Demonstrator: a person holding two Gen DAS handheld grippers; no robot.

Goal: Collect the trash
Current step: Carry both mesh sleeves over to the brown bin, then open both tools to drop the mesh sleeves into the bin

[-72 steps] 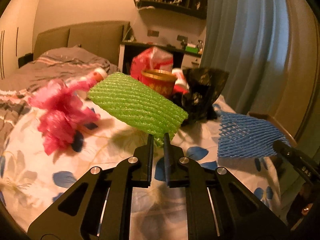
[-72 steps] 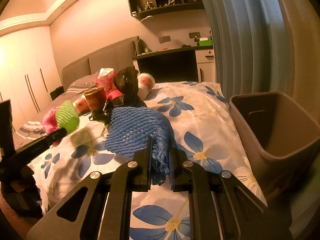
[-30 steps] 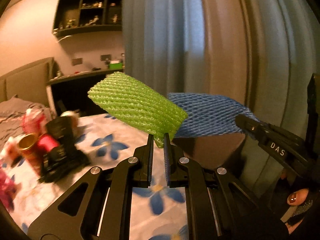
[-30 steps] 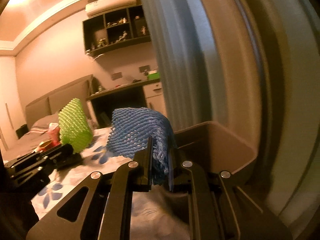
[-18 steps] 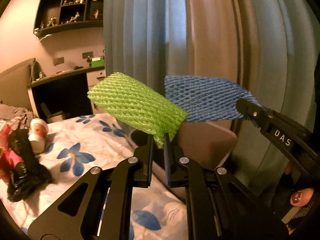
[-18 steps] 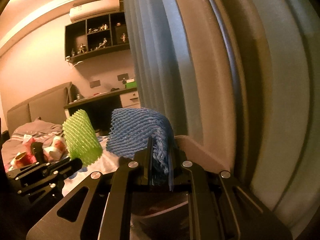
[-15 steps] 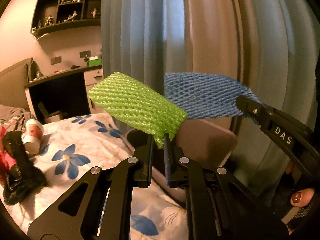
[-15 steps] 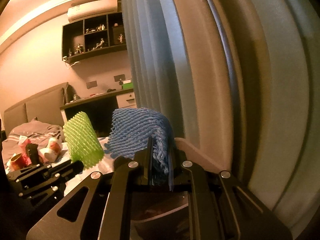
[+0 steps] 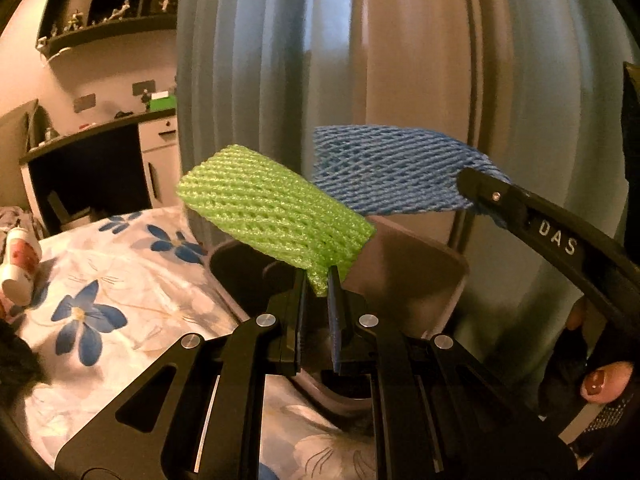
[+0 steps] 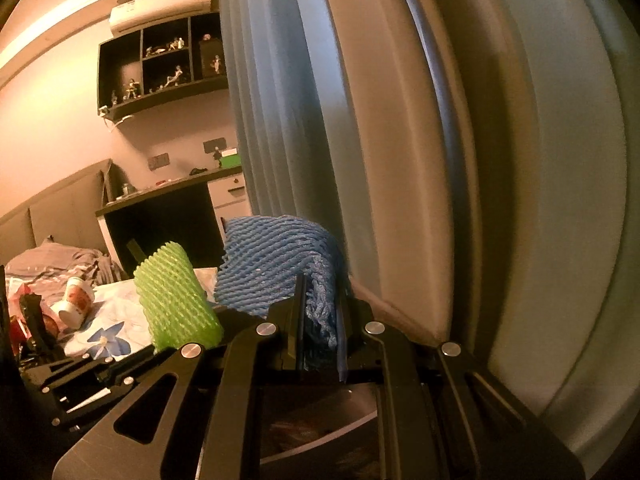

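Now swung from the bed to above the brown bin by the curtain, left tongs pinching green foam net, right tongs clamping blue foam net just beside it, paper cup on the bed beyond.

Both sleeves are that squishy foam netting, open diamond mesh, matt and bumpy: the green net and the blue net. The bin looks like smooth brown plastic with a dull sheen. The left gripper is matt black plastic with shiny metal screws. The bedsheet is soft printed cloth, and the curtain is heavy pleated fabric.
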